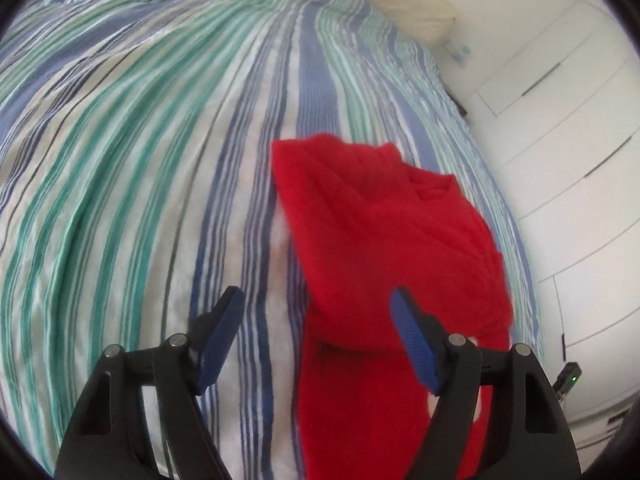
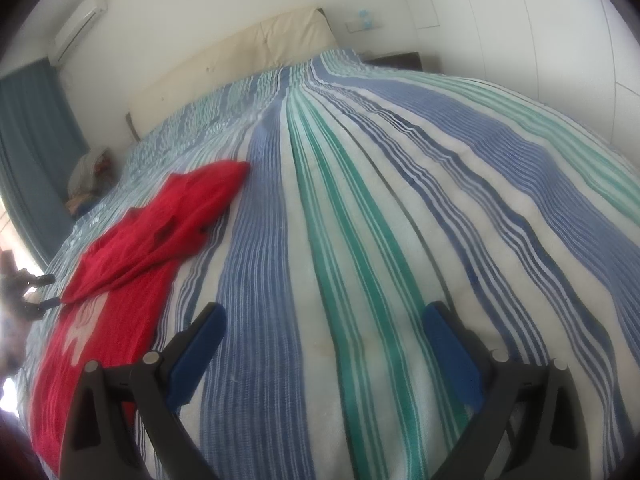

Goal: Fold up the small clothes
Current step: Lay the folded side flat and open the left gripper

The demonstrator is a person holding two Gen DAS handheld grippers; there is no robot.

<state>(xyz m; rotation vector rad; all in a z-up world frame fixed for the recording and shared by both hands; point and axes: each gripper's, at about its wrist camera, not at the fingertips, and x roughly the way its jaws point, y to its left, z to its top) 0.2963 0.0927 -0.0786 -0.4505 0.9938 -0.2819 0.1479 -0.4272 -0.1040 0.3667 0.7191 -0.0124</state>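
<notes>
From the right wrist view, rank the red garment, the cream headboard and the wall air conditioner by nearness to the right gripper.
Measured from the right gripper, whose jaws are open over the striped bedspread:
1. Red garment, lying just left of the gripper on the bedspread.
2. Cream headboard, at the far end of the bed.
3. Air conditioner, high on the wall, upper left.

Red knit garment (image 1: pixel 384 240) lies on striped bedspread (image 1: pixel 140 160), upper part folded down over lower; white motif on lower front partly showing; one sleeve stretches toward headboard.
</notes>
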